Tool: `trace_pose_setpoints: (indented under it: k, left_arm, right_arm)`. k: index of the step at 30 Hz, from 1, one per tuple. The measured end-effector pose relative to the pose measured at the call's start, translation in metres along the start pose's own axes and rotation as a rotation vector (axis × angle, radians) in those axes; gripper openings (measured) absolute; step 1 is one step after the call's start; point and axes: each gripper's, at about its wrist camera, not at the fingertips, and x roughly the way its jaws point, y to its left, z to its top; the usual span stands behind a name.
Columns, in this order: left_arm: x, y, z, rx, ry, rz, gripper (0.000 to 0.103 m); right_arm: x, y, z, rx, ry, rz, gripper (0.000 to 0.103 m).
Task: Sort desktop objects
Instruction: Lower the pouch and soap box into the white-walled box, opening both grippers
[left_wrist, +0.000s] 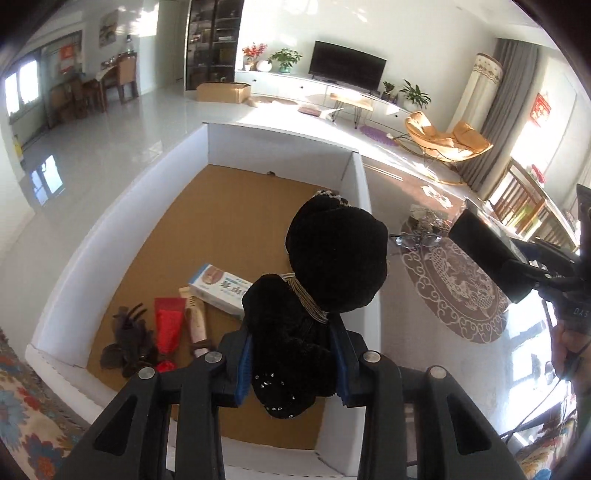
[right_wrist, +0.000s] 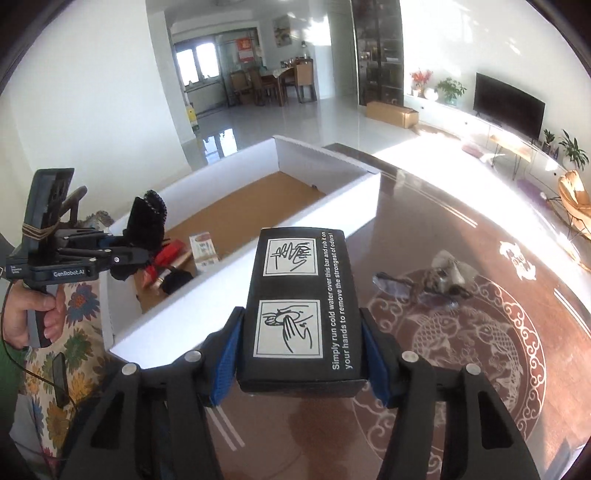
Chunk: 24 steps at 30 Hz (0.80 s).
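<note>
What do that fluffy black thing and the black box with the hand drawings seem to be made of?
The fluffy black hair accessory looks like plush or velvety fabric: matte, fuzzy edges, small sparkly beads and a metallic wire wrap. The black box looks like printed cardboard: flat faces, crisp folded edges, a slight sheen, white lettering. Neither is certain from sight alone.

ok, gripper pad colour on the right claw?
Blue pads, clearest in the right wrist view.
</note>
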Motion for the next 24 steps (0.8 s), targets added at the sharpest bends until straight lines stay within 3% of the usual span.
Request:
trace_pose_setpoints:
  k: [5,8,9,10,11,14,19,21,24]
  left_arm:
    - [0.020,0.058,-0.010,-0.089,0.082,0.119,0.037]
    - [0.038,0.076,-0.022,-0.121,0.165,0.189,0.052]
    - [0.040,0.079,-0.026,-0.131,0.173,0.196,0.064]
    - [0.039,0.080,-0.031,-0.138,0.165,0.196,0.074]
    - [0.036,0.079,-0.035,-0.141,0.149,0.198,0.076]
    - [0.025,0.068,-0.043,-0.117,0.097,0.222,0.078]
    - [0.009,0.020,-0.040,-0.074,0.005,0.120,0.078]
    - [0.002,-0.021,-0.038,-0.016,-0.025,0.065,0.078]
    - [-0.002,-0.092,-0.036,0.096,-0.062,-0.050,0.080]
  right_arm:
    - [0.056,0.083,0.040,-0.034,-0.008,0.168,0.059]
    - [0.098,0.126,0.037,-0.053,0.034,0.242,0.061]
    - [0.112,0.138,0.034,-0.054,0.057,0.259,0.064]
    - [0.127,0.147,0.030,-0.057,0.092,0.272,0.075]
    - [0.138,0.154,0.025,-0.059,0.127,0.273,0.080]
    - [0.132,0.155,0.007,-0.059,0.092,0.279,0.082]
    - [0.071,0.105,-0.035,-0.095,-0.068,0.135,0.103]
    - [0.048,0.071,-0.058,-0.090,-0.106,0.030,0.103]
    - [0.030,0.009,-0.098,-0.033,-0.065,-0.132,0.103]
